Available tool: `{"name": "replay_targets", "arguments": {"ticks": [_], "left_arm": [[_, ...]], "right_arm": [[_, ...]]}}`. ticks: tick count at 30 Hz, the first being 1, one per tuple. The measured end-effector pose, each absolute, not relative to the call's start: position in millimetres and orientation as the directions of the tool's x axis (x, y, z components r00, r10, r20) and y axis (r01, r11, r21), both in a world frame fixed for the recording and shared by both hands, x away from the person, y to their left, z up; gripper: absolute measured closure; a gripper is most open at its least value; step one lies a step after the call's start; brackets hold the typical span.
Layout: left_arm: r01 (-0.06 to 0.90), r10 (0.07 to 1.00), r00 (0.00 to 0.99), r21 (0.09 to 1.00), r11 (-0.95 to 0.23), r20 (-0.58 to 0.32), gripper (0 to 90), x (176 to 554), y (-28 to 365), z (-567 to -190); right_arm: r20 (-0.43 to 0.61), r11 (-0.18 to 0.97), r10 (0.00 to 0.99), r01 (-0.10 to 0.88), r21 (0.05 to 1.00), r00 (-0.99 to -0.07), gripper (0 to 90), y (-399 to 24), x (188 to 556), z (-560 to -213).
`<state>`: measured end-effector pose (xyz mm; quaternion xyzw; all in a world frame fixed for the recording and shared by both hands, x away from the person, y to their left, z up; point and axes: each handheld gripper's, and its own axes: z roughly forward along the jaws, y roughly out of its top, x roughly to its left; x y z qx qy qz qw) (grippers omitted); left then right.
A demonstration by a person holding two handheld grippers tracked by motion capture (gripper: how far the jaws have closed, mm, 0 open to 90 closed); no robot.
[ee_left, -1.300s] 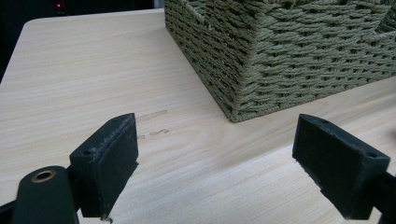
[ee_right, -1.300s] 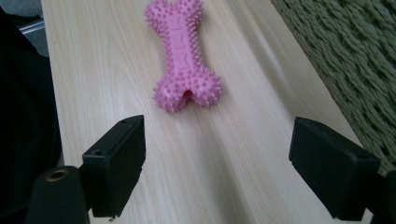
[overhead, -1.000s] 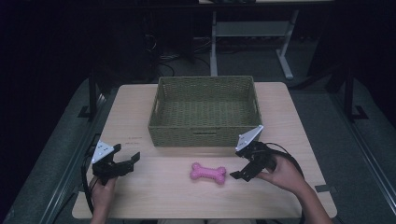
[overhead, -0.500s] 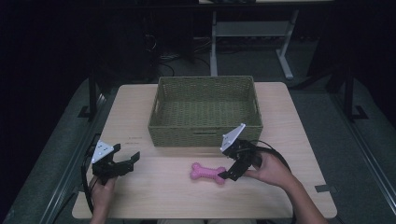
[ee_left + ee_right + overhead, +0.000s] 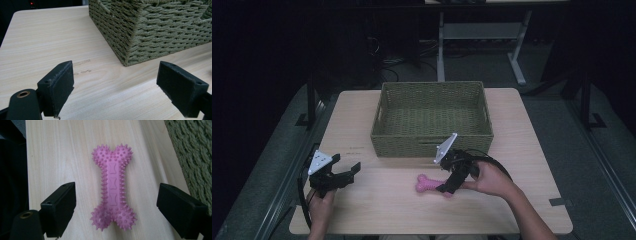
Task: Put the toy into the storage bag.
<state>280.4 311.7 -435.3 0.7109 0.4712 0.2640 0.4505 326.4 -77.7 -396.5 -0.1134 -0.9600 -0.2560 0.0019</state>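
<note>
— While the right tool [image 5: 447,189] hangs over the pink bone toy [image 5: 428,184], what step is this?

— I think it is the reach, just ahead of the grab. The toy lies flat on the counter [image 5: 532,150], near the front edge and a bit right of the middle. The green woven basket [image 5: 432,142] sits just behind it, farther away.

— Is the right tool holding the toy yet?

— No. In the right gripper view the two black jaws stand wide apart, one on each side of the bone toy [image 5: 112,187], and bare wood shows between each jaw and the toy. Nothing is pinched. From the high view I cannot tell if the jaw tips touch the counter.

— What does the next move need?

— My guess is that the tool should go down a little more, so the jaws sit beside the thin middle of the bone. Then they squeeze. The toy has little soft spikes all over, so it may squash a bit and should not slip much. After that, I think a lift to the far side, over the basket wall, would put it inside. The basket looks empty.

— And the left tool [image 5: 343,172]?

— It sits at the near left of the counter, well away from the toy. In the left gripper view its jaws are spread wide too, with nothing between them but wood. A corner of the basket [image 5: 155,32] shows ahead of it. It seems to be waiting.
</note>
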Motion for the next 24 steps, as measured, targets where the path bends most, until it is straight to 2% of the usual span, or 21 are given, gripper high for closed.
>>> {"name": "replay_targets", "arguments": {"ticks": [9,11,18,24], "left_arm": [[0.430,0.908,0.416,0.890,-0.148,-0.050,13.8,280,312,-435],[0.430,0.908,0.416,0.891,-0.147,-0.052,13.9,280,312,-435],[0.430,0.908,0.416,0.891,-0.146,-0.052,13.9,280,313,-435],[0.428,0.908,0.416,0.892,-0.145,-0.053,13.9,280,313,-434]], "right_arm": [[0.069,0.865,0.195,0.204,0.458,-0.978,16.6,-64,327,-403],[0.073,0.871,0.188,0.200,0.449,-0.979,20.8,-60,328,-405],[0.079,0.892,0.188,0.204,0.403,-0.979,24.9,-50,330,-417],[0.078,0.907,0.188,0.204,0.369,-0.979,33.4,-45,333,-423]]}}
